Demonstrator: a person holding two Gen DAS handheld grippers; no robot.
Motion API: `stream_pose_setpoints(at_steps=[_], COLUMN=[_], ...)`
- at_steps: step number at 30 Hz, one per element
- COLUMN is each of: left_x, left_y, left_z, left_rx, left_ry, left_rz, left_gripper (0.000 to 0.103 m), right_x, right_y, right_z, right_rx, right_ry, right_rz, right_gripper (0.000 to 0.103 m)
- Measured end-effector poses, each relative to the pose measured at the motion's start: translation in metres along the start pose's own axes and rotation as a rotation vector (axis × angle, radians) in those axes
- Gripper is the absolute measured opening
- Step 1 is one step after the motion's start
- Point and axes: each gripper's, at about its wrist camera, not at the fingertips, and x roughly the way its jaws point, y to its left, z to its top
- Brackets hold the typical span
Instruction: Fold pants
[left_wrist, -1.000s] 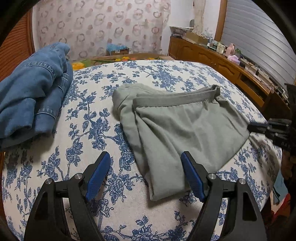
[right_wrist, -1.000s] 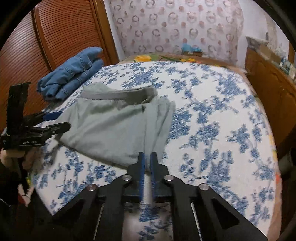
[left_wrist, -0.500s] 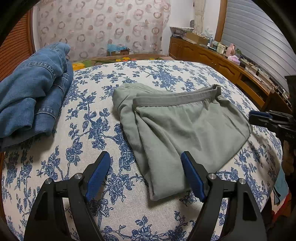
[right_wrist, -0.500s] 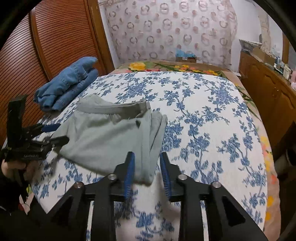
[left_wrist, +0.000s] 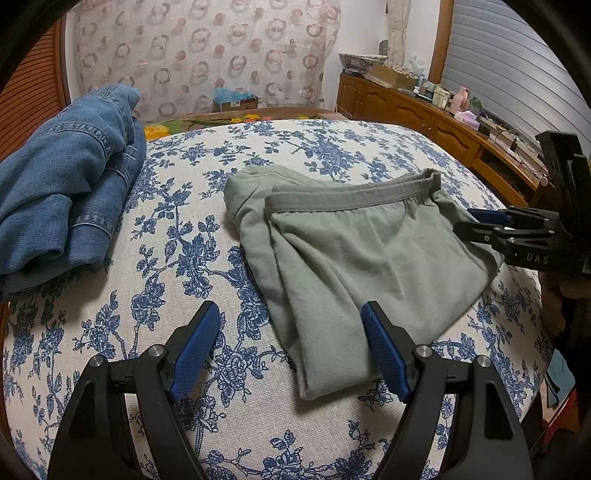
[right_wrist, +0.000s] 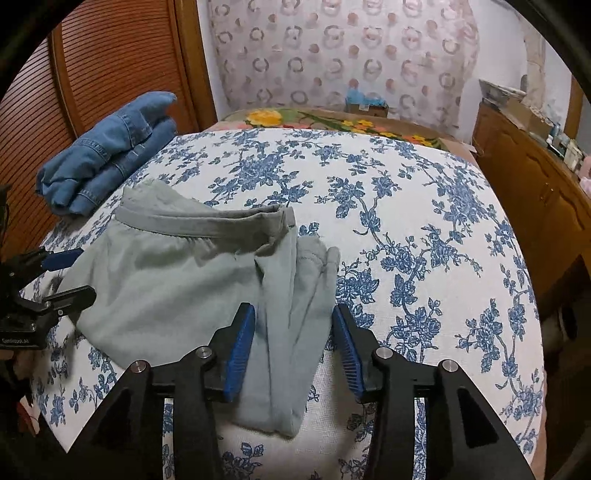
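Grey-green pants (left_wrist: 362, 254) lie folded on the flowered bed, waistband toward the far side; they also show in the right wrist view (right_wrist: 192, 273). My left gripper (left_wrist: 291, 343) is open and empty, low over the near folded end of the pants. It also shows at the left edge of the right wrist view (right_wrist: 68, 275), beside the pants' left edge. My right gripper (right_wrist: 293, 347) is open, its fingers on either side of the folded leg end. In the left wrist view it (left_wrist: 476, 221) sits at the pants' right edge.
Folded blue jeans (left_wrist: 62, 184) lie at the bed's far left, also in the right wrist view (right_wrist: 107, 151). A wooden dresser (left_wrist: 436, 118) with clutter runs along the right. A slatted wooden door (right_wrist: 110, 62) stands behind the jeans. The bed's near edge (left_wrist: 295, 454) is close.
My right gripper has opened from shut and moved forward over the folded leg end of the pants. The left gripper has stayed open and nearly still.
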Motion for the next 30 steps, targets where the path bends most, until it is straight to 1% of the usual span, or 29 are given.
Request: stream_pose_setpoints(at_steps=[7,8,9,10,12,15,16,17,18,20,21,23,26,30], left_x=[0.000,-0.001,-0.002,-0.003,-0.004,-0.006,-0.006,-0.006,-0.006,-0.007,-0.008,-0.013,-0.024,-0.040], left_y=[0.000,0.000,-0.001,-0.001,-0.003,-0.005,-0.005,-0.005,-0.006,-0.005,-0.006,-0.007,-0.010,-0.016], left_z=[0.000,0.000,0.000,0.000,-0.001,-0.002,-0.002,-0.002,-0.002,-0.001,-0.001,-0.001,-0.004,-0.015], left_rx=[-0.005,-0.005,-0.003,-0.001,-0.008,-0.026,-0.032,-0.031,-0.030,-0.035,-0.033,-0.033,-0.019,-0.008], left_ry=[-0.003,-0.005,-0.011,-0.013,-0.010,-0.009,-0.009,-0.009,-0.009,-0.010,-0.010,-0.019,-0.026,-0.023], left_rz=[-0.002,-0.006,-0.022,-0.034,-0.062,-0.086,-0.093,-0.094,-0.100,-0.106,-0.106,-0.106,-0.110,-0.123], left_gripper=[0.080,0.075,0.066,0.062,0.048,0.038,0.037,0.031,0.025,0.018,0.016,0.014,0.014,0.014], right_x=[0.000,0.001,0.001,0.001,0.001,0.001,0.001,0.000,0.001,0.000,-0.001,-0.002,-0.009,-0.026], right_y=[0.004,0.004,0.004,0.004,0.004,0.004,0.003,0.002,0.002,0.003,0.004,0.003,-0.001,0.000], right_z=[-0.002,-0.002,-0.002,-0.002,-0.002,-0.002,-0.002,-0.002,-0.001,-0.001,-0.001,-0.002,-0.005,-0.016], right_rx=[-0.019,-0.021,-0.021,-0.020,-0.019,-0.019,-0.017,-0.016,-0.016,-0.027,-0.033,-0.022,-0.003,0.005], right_ry=[-0.004,-0.004,-0.004,-0.004,-0.004,-0.004,-0.004,-0.005,-0.005,-0.007,-0.006,0.000,-0.004,-0.010], right_rz=[-0.010,-0.012,-0.011,-0.011,-0.009,-0.009,-0.007,-0.005,-0.001,0.028,0.046,0.075,0.094,0.126], right_gripper=[0.049,0.049,0.049,0.049,0.049,0.049,0.049,0.048,0.045,0.020,0.014,0.010,0.008,0.008])
